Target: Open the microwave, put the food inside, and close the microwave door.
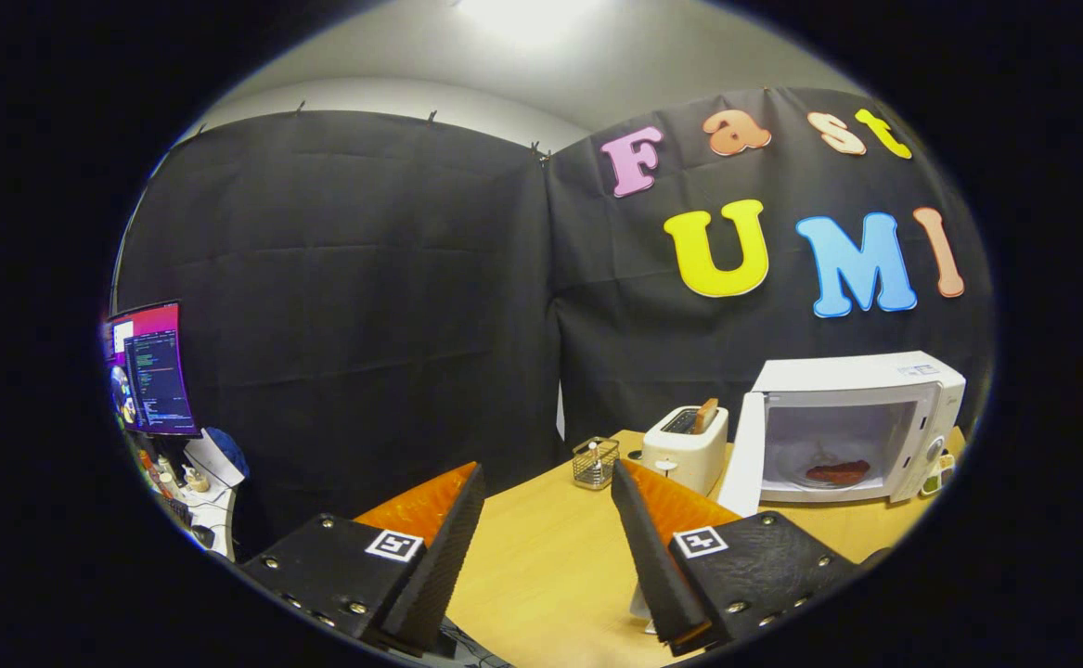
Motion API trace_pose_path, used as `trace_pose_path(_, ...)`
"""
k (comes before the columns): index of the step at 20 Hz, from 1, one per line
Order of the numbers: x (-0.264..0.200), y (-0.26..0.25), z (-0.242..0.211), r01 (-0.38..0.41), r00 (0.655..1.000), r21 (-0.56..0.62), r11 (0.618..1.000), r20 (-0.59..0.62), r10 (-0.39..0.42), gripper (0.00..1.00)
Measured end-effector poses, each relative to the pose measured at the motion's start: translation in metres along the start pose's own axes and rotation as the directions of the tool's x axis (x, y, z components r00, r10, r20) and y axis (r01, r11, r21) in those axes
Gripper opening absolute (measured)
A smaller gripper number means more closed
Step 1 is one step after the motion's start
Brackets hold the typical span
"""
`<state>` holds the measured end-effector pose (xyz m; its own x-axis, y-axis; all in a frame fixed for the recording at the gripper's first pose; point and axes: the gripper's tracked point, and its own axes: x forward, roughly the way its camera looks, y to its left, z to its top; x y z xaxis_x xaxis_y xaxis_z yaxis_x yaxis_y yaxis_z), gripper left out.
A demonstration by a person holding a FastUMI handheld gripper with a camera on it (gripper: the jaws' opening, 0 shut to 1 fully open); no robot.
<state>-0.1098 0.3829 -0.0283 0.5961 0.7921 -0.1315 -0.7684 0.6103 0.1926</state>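
A: Two of the three steps look done, judging by how things lie. Nearest, the gripper (548, 520) has its fingers spread wide with nothing between them, only bare table (541, 566) showing in the gap.

B: And beyond the fingers?

A: At about twelve o'clock from the tips, a small wire basket (595, 462). At one o'clock, a white toaster (686, 450) with a slice standing in its slot. Farther off, at about two o'clock, the microwave (861, 422) stands well apart from the fingers, its door (745, 455) swung open on the side nearest the toaster.

B: The food?

A: The food (840, 472), something reddish, lies on the plate inside the microwave.

B: So what's left?

A: Closing the door, I'd say. The gripper is empty and some way back, so it would need to reach the door's outer face and push it shut.
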Motion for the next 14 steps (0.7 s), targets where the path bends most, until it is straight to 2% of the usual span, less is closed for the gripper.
trace_pose_path(2, 0.008, 0.009, -0.020, -0.036, 0.998, 0.006, 0.999, -0.046, 0.036, 0.79)
trace_pose_path(4, 0.009, 0.009, -0.030, -0.031, 0.996, 0.006, 0.999, -0.078, 0.032, 0.45)
trace_pose_path(5, 0.011, 0.008, -0.040, -0.041, 0.993, 0.011, 0.999, -0.109, 0.042, 0.39)
trace_pose_path(6, 0.013, 0.008, -0.054, -0.047, 0.989, 0.014, 0.999, -0.140, 0.048, 0.39)
trace_pose_path(7, 0.010, -0.001, -0.062, -0.014, 0.988, -0.002, 1.000, -0.155, 0.013, 0.39)
trace_pose_path(8, 0.010, -0.013, -0.063, 0.022, 0.988, -0.013, 1.000, -0.152, -0.023, 0.22)
trace_pose_path(9, 0.013, -0.017, -0.067, 0.022, 0.984, -0.002, 1.000, -0.174, -0.022, 0.05)
trace_pose_path(10, 0.021, -0.016, -0.081, 0.020, 0.980, 0.015, 1.000, -0.198, -0.017, 0.06)
trace_pose_path(14, 0.016, -0.052, -0.088, 0.092, 0.969, 0.045, 0.995, -0.234, -0.079, 0.07)
